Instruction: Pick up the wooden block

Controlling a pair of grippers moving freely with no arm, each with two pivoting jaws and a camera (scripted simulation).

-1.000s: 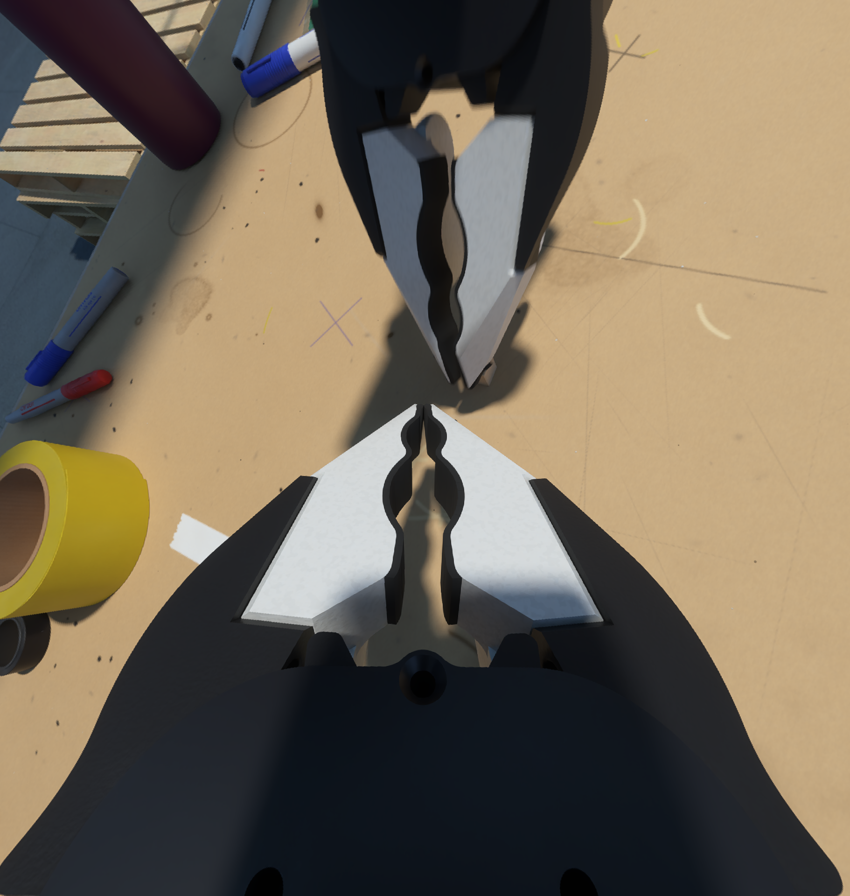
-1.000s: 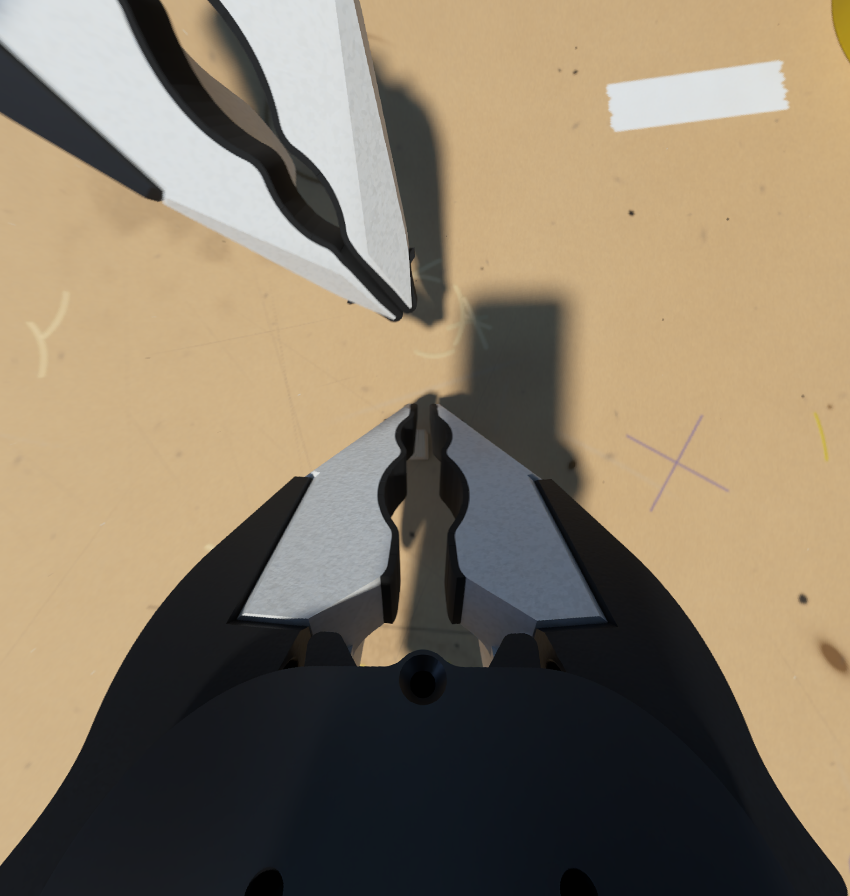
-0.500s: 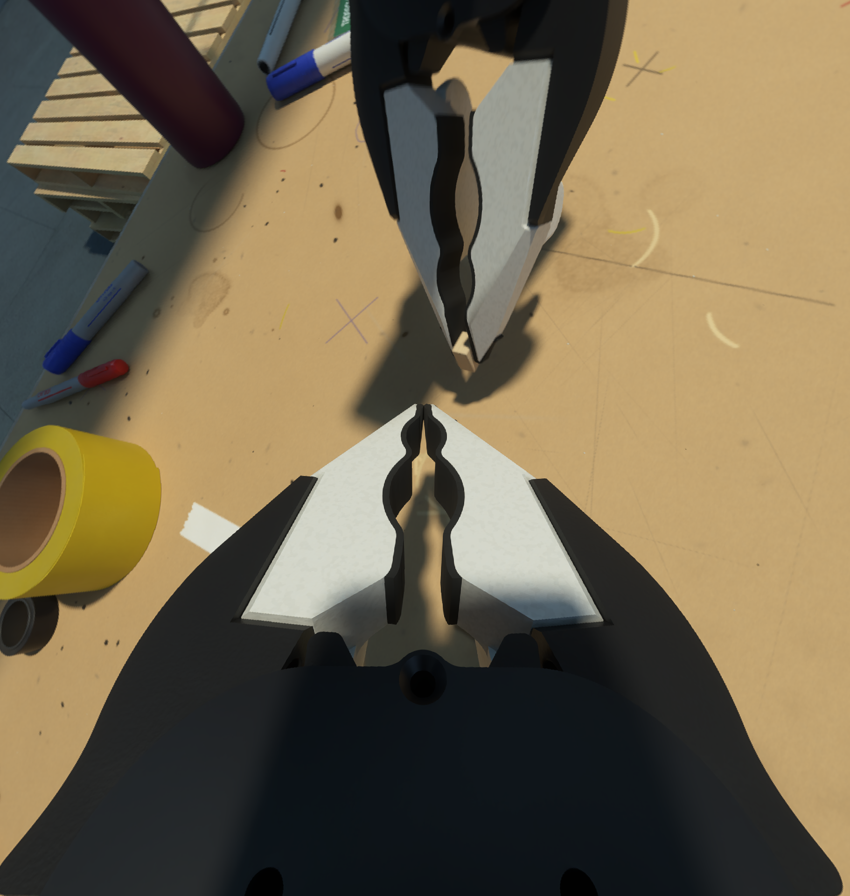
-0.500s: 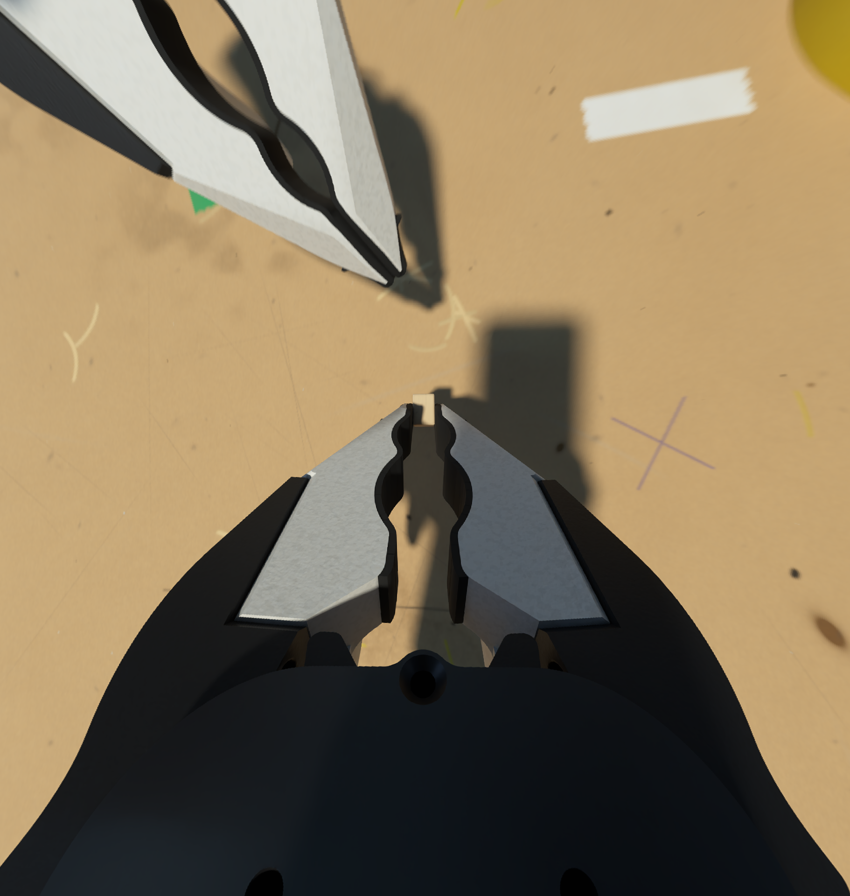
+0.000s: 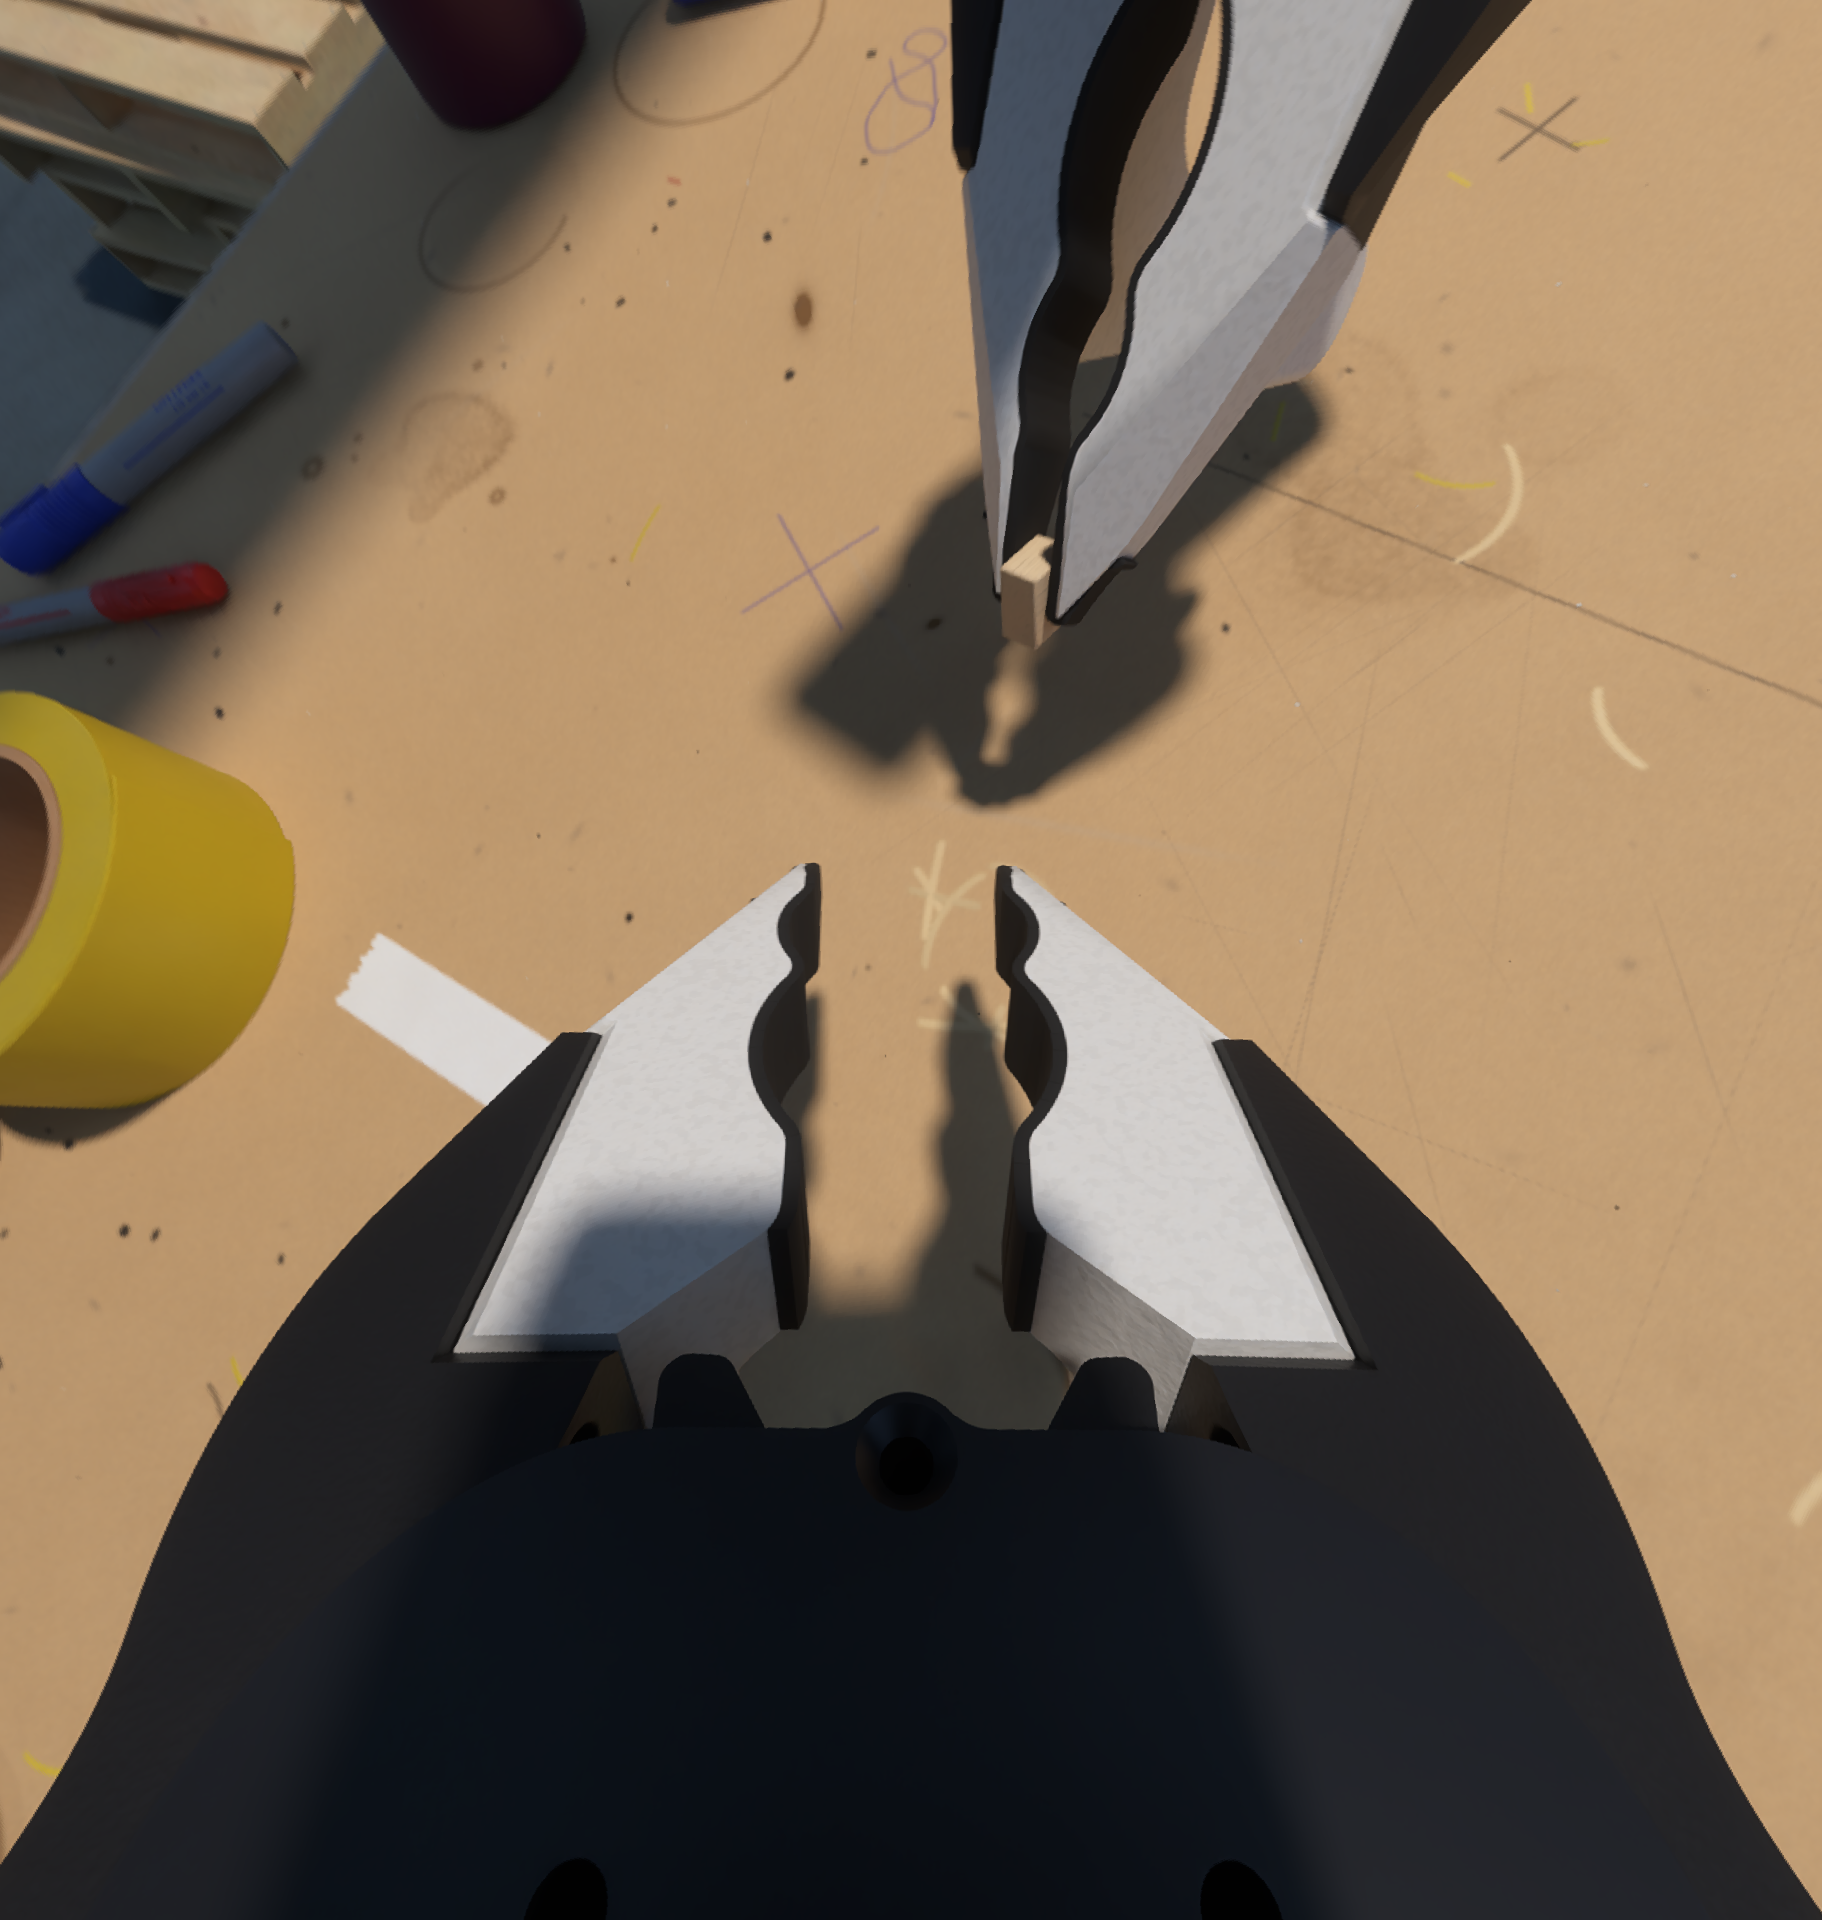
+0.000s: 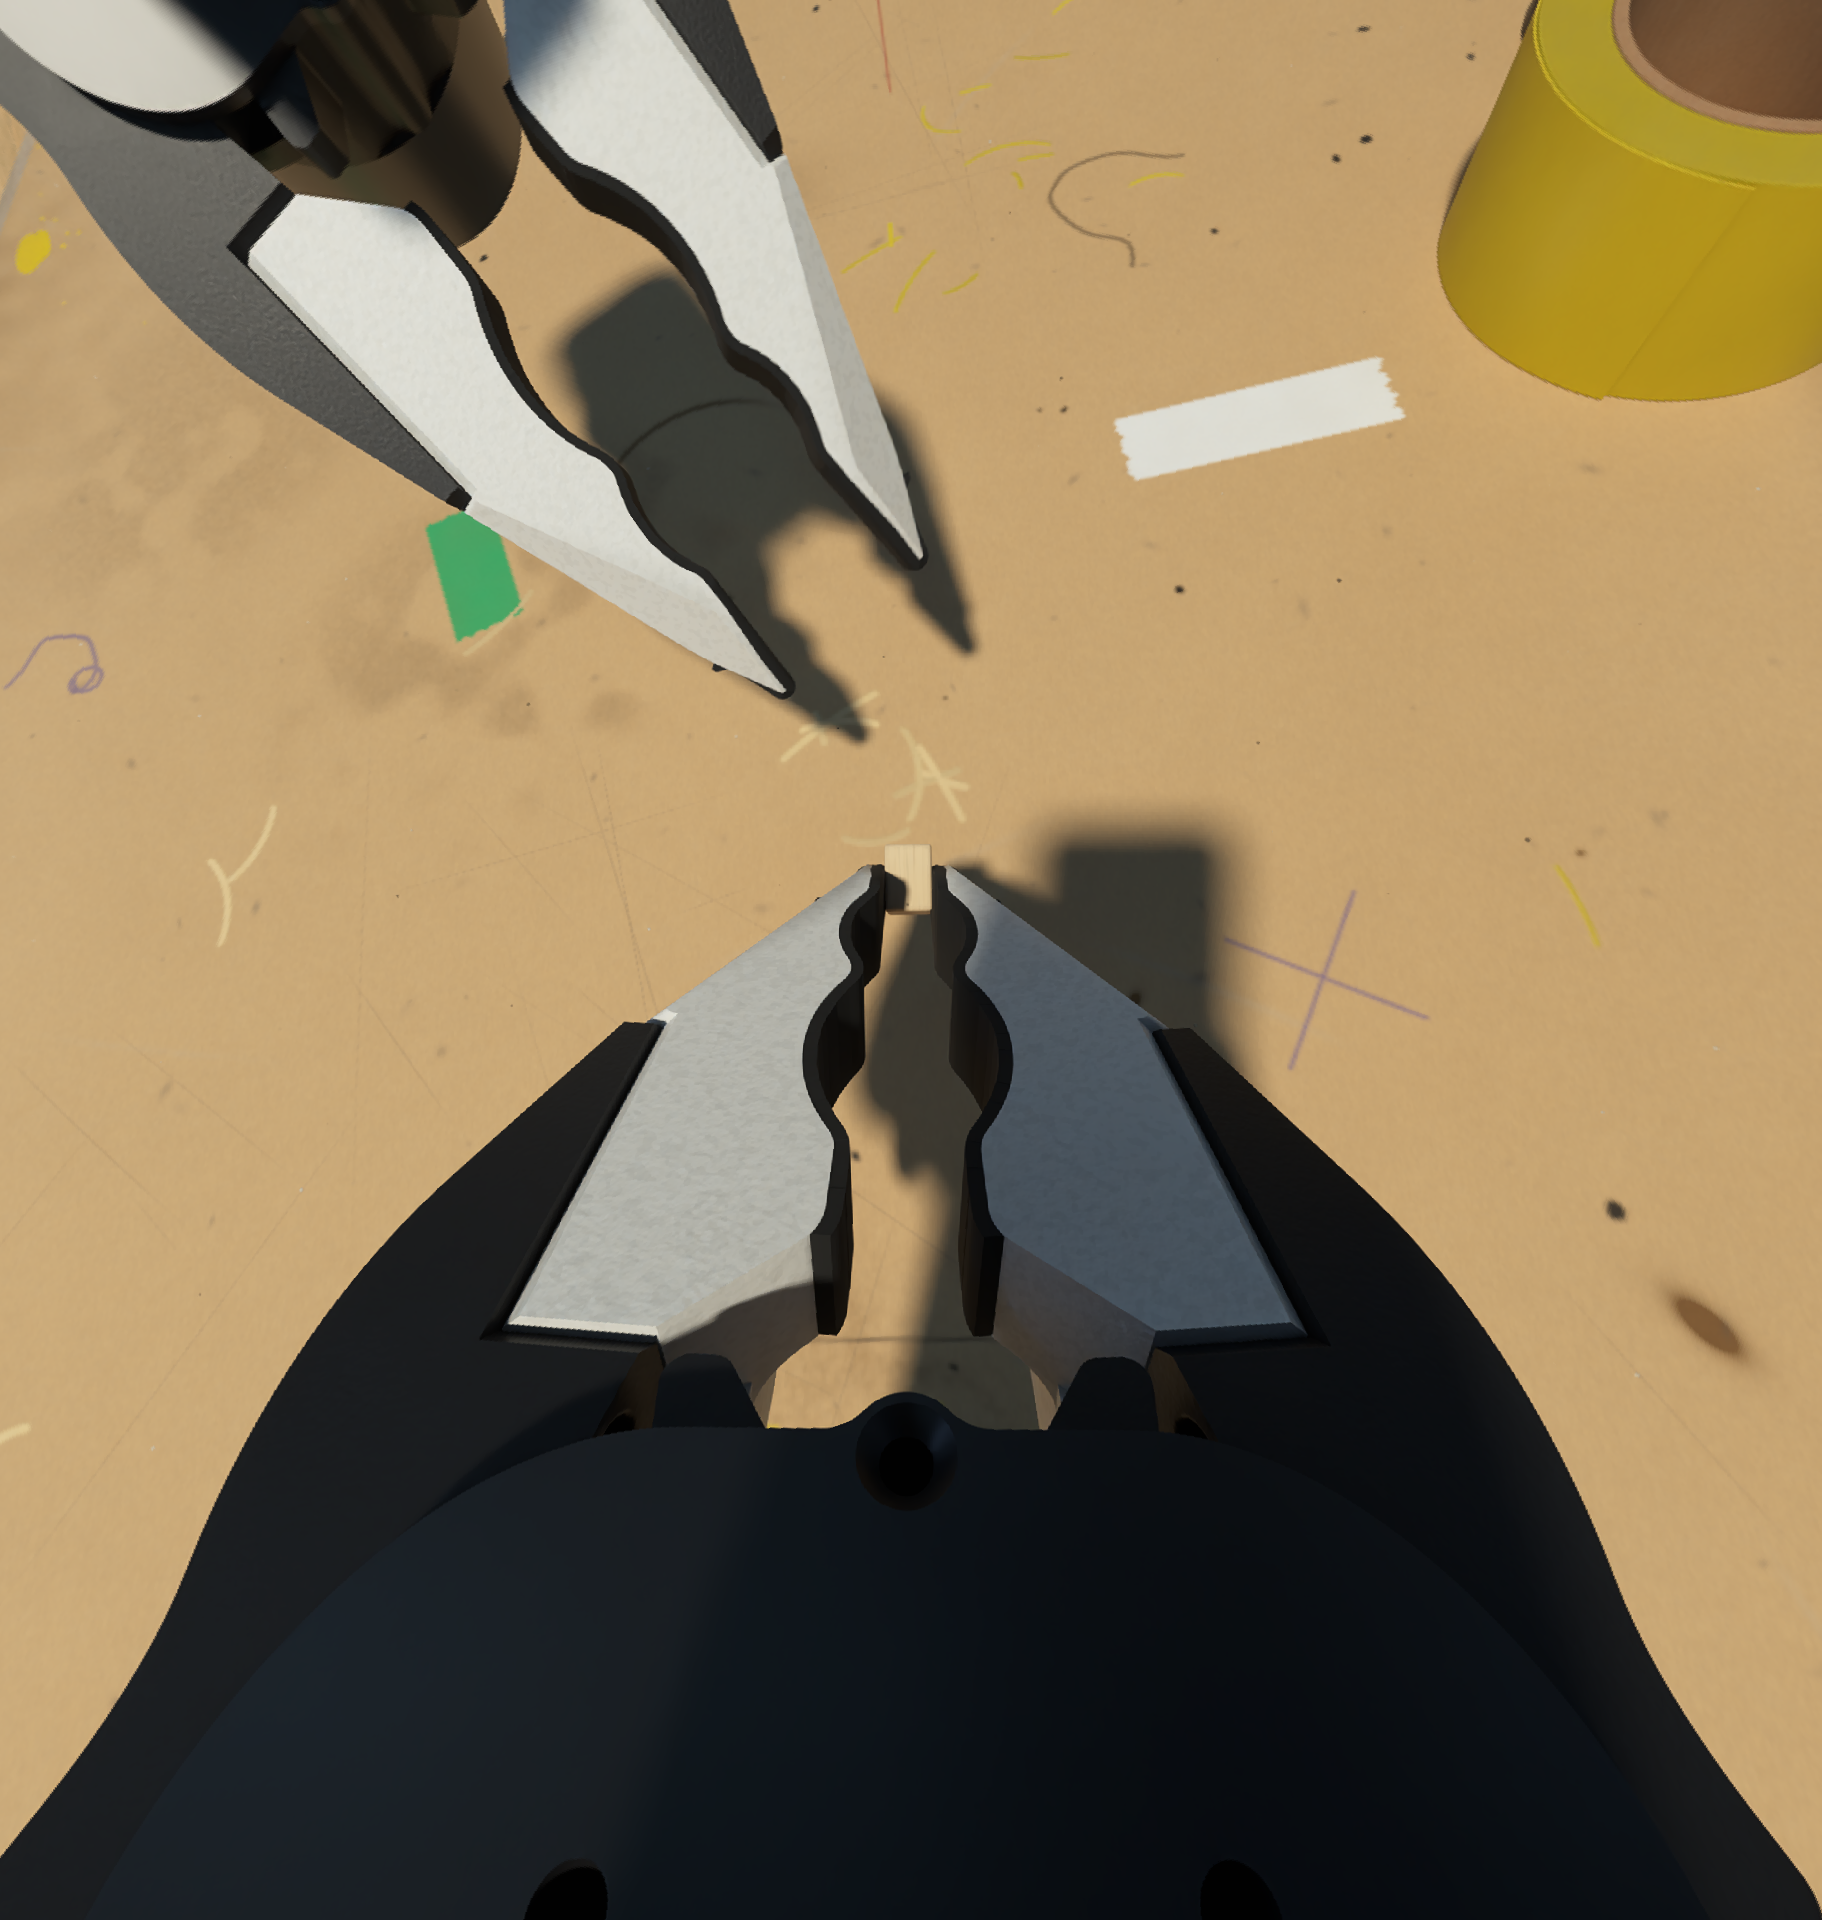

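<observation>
**A:** Judging by both wrist views, the lift looks done: the right gripper (image 6: pixel 908 883) has its fingers pinched on the wooden block (image 6: pixel 908 878), which pokes out just past the tips.

**B:** Is the block off the table (image 5: pixel 1509 1039)?

**A:** It seems so. In the left wrist view the wooden block (image 5: pixel 1022 597) hangs at the tips of the right gripper (image 5: pixel 1026 582), and the shadow of the fingers falls apart from them on the table, nearer the yellow tape roll (image 5: pixel 107 904). I read that as clear air under it, though the gap itself is hard to see.

**B:** And the left gripper (image 5: pixel 907 883)?

**A:** Its fingers stand apart with nothing between them. From the right wrist view it hangs well on the far side of the block from the camera, away from the tape roll (image 6: pixel 1665 239), above a green tape scrap (image 6: pixel 471 577).

**B:** Anything near the tape roll that matters?

**A:** A white tape strip (image 6: pixel 1258 418) lies just beside it, between roll and block. Beyond the roll in the left view lie a red marker (image 5: pixel 96 603) and a blue marker (image 5: pixel 138 447). None are near the grasp.

**B:** What's left?

**A:** Little, I'd say: keep the hold steady. The grip is only at the very tips, so the small block could slip.
</observation>
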